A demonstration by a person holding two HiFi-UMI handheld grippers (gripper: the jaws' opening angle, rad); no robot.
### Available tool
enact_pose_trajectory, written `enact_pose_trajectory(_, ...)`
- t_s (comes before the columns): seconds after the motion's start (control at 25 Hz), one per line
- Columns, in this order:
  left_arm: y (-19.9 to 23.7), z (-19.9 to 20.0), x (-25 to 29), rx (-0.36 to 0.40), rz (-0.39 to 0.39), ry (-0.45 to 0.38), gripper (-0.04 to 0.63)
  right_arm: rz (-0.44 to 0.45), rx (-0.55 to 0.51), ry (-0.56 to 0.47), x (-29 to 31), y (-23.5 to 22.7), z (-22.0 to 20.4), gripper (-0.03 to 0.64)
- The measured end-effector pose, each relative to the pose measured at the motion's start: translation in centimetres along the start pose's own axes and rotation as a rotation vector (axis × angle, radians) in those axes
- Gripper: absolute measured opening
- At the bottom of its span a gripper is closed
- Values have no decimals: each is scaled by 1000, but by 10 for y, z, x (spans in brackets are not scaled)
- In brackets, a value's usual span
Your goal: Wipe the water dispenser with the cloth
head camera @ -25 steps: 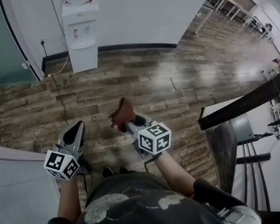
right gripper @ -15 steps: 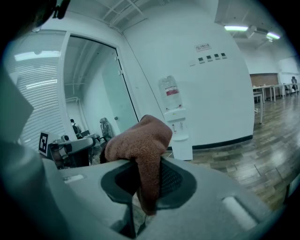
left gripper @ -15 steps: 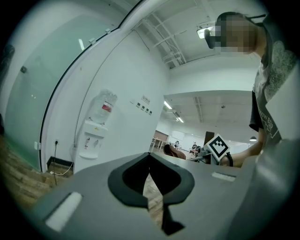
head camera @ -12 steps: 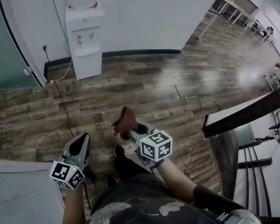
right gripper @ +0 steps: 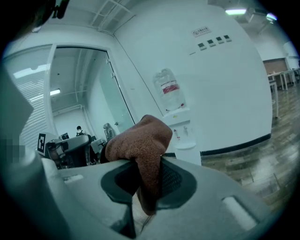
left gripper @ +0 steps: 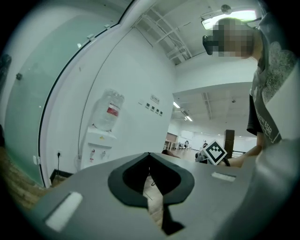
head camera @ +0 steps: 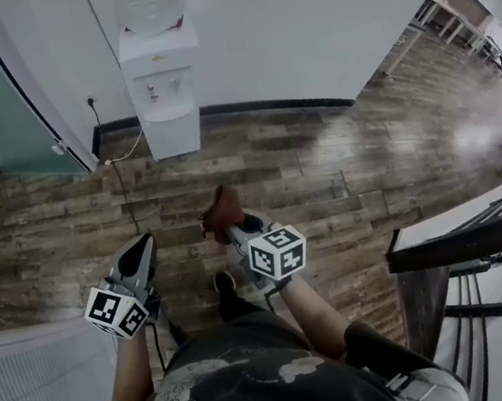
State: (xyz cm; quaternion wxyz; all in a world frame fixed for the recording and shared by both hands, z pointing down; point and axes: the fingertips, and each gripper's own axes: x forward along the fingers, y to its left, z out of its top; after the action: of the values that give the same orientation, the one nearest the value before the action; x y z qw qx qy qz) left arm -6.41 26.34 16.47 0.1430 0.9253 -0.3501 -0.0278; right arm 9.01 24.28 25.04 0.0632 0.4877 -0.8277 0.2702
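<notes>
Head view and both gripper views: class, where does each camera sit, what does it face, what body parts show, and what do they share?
Head view: on the person's head, facing steeply down at floor and water dispenser; shows torso, forearms, left gripper, right gripper.
Left gripper view: on the left gripper, facing the dispenser along shut, empty jaws; shows the torso.
Right gripper view: on the right gripper, facing the dispenser past the clamped cloth.
Shared: all see the dispenser.
</notes>
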Motion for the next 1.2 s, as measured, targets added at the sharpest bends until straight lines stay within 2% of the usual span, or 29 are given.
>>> enact_pose_trajectory(0.2, 21, 17, 53, 2, 28, -8, 8, 16, 2, -12, 29, -43, 43, 57)
enact_pose_trajectory(0.48, 39, 25, 93, -7, 36, -13, 8, 50, 1, 33, 63, -65, 59, 57)
enact_pose_trajectory(0.64, 66, 24, 107, -34, 53, -15, 8, 58, -5, 62, 87, -70, 64, 58)
enact_pose_trajectory(0.92, 125, 38, 156, -47, -1, -5, 8, 35, -22, 64, 140, -84, 94, 57)
enact_pose_trajectory(1.2, 196, 54, 210, -54, -70, -6, 8, 14, -31, 54, 217, -98, 137, 57)
